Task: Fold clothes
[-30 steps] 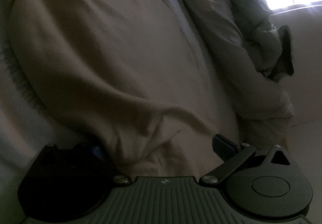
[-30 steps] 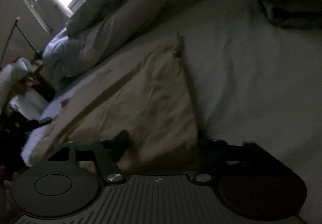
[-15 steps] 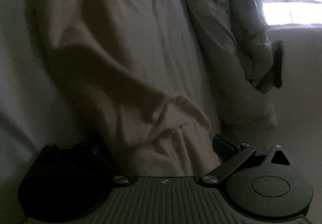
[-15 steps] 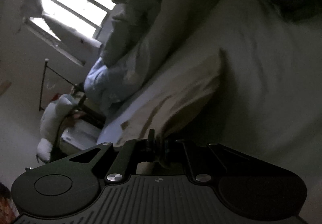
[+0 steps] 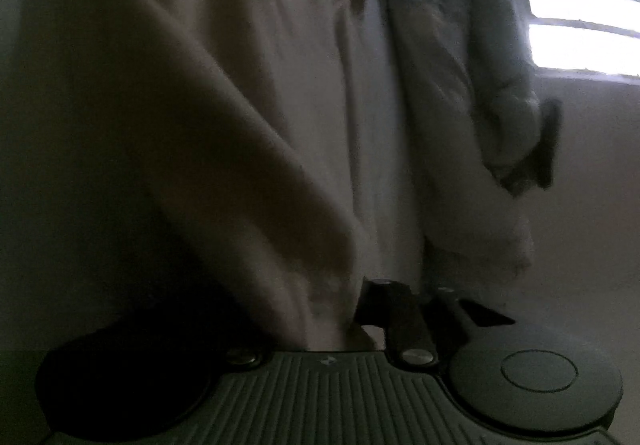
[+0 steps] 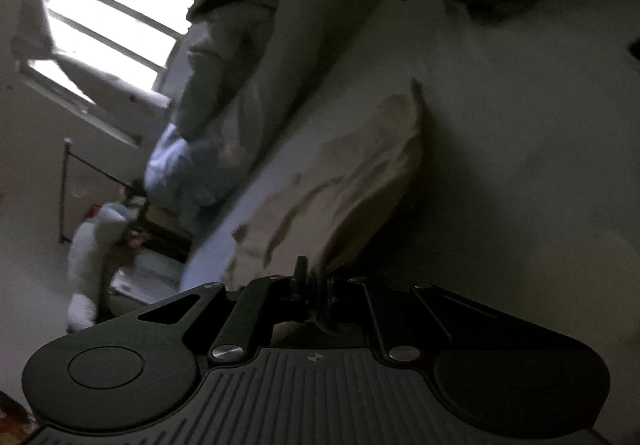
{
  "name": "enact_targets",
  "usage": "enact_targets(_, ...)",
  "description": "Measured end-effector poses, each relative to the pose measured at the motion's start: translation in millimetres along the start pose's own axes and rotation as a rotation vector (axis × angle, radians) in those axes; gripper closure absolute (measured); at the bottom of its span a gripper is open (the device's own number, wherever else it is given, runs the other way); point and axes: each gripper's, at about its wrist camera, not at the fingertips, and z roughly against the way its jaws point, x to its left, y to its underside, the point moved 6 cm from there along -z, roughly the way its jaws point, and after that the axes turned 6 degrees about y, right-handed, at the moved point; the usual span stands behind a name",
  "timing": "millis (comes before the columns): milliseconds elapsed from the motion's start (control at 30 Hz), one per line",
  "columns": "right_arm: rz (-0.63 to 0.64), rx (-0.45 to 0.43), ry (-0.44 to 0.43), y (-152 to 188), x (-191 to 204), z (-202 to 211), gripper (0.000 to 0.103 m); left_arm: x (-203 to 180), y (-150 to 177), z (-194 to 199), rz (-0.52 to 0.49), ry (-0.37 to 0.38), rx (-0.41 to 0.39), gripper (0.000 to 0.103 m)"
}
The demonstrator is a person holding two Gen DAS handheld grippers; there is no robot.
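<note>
Right claw (image 6: 314,291) pinched tight on the edge of the beige garment (image 6: 360,173), which stretches ahead across the white bed (image 6: 520,149). Left claw (image 5: 320,309) grips a bunched fold of the same cloth (image 5: 240,105) (one finger lost in shadow). Window (image 6: 108,29) ahead-left.

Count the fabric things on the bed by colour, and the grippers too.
Beige garment: 1
White bed sheet: 1
Grey-blue bedding heap: 1
Grippers, left gripper and right gripper, each clamped on the garment: 2
Total: 5
</note>
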Motion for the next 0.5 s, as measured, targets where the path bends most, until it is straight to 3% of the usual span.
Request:
enact_targets(300,0.022,0.08,0.108,54,-21,30,0.094,10,26,55,-0.075,-0.046,0.038,0.089)
enact_targets(500,0.108,0.16,0.166,100,-16,68,0.094,21,48,99,-0.106,-0.069,0.06,0.089)
